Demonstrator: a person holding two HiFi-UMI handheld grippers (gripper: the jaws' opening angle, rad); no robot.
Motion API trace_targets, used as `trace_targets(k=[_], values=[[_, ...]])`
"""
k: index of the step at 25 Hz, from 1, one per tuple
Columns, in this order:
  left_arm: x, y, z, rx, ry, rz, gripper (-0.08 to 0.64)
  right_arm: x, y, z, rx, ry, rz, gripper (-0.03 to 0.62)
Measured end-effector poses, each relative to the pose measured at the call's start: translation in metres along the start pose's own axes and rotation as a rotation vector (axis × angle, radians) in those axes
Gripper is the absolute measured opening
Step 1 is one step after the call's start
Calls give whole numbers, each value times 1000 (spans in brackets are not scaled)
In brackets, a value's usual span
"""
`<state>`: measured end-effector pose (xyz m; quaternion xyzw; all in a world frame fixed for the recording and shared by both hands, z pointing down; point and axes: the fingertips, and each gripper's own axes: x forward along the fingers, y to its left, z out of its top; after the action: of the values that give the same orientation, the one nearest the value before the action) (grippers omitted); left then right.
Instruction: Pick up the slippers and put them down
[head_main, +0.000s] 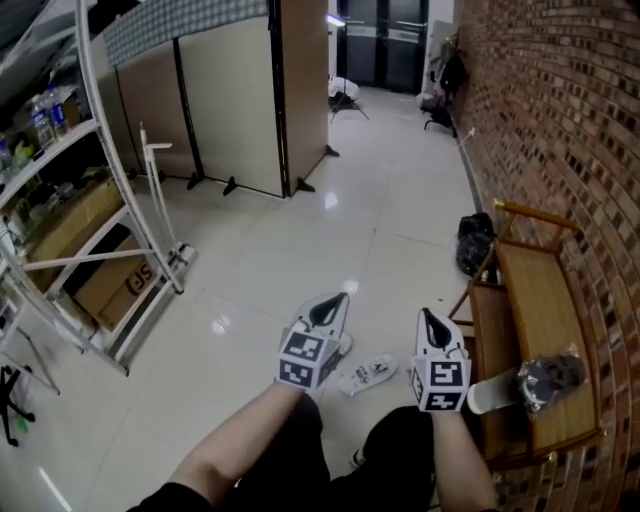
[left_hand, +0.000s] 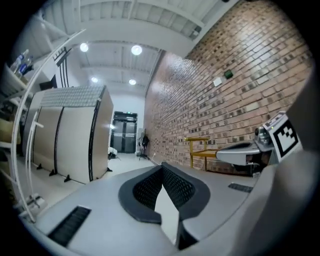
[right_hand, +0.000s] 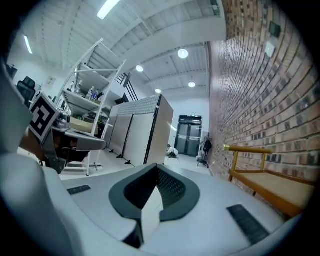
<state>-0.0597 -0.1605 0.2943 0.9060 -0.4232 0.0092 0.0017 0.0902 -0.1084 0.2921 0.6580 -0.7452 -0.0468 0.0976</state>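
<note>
A white slipper (head_main: 368, 373) with dark print lies on the tiled floor between the two grippers, below them. A second white shape (head_main: 344, 346) shows just behind the left gripper's cube, mostly hidden. My left gripper (head_main: 329, 301) is held up above the floor and points level, its jaws closed tip to tip with nothing between them (left_hand: 161, 165). My right gripper (head_main: 428, 316) hangs beside it to the right, likewise shut and holding nothing (right_hand: 156, 166). Neither gripper touches a slipper.
A wooden bench (head_main: 535, 300) stands along the brick wall at the right, with a dark patterned bundle (head_main: 548, 378) and a white cylinder (head_main: 490, 393) on it. A black bag (head_main: 475, 240) lies beyond it. A white shelf rack (head_main: 100, 250) stands left; folding screens (head_main: 230, 100) stand behind.
</note>
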Motion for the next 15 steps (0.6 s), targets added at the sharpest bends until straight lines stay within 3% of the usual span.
trace_targets(k=[3, 9, 15], values=[[-31, -7, 11, 24, -52, -2, 3, -29, 4, 8, 14, -40, 0, 11], [-79, -5, 12, -94, -117, 47, 3, -63, 23, 6, 45, -79, 19, 11], [-113, -4, 10, -39, -155, 69, 3, -78, 43, 2, 47, -123, 39, 9]])
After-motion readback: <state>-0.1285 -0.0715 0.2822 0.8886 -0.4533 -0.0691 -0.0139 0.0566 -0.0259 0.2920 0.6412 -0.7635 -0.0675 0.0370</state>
